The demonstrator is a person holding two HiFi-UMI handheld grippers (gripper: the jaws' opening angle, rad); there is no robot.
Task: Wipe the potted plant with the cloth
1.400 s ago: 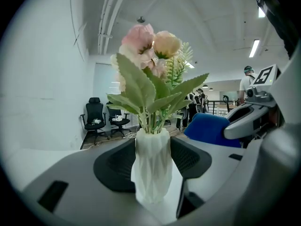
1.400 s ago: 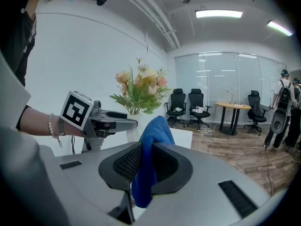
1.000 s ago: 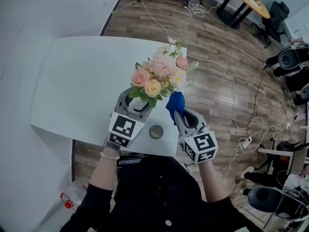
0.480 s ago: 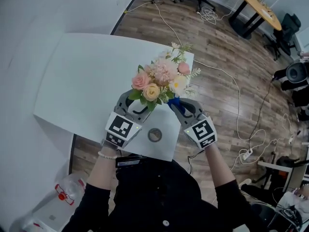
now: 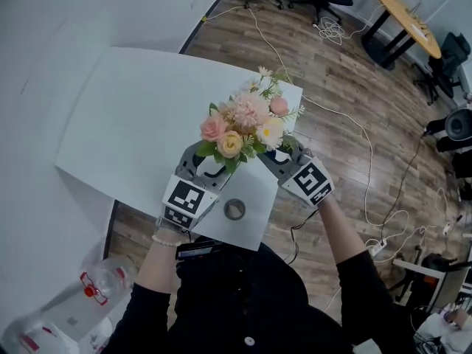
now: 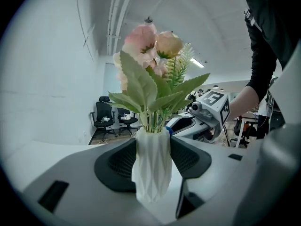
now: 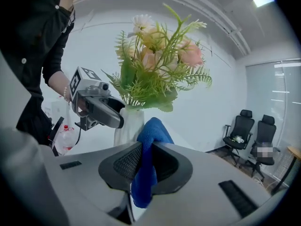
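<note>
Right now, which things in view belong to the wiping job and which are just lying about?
Job: potted plant, in the left gripper; blue cloth, in the right gripper.
Lying about: round disc on the table; plastic bottle and cables on the floor; office chairs.

Cloth (image 7: 151, 133) blue. Vase (image 6: 151, 168) white, faceted ribbing. Flowers (image 5: 247, 113) pink, peach, cream; leaves (image 6: 141, 86) green. Bench (image 5: 125, 124) white. Floor (image 5: 332, 72) brown wood-grain.
</note>
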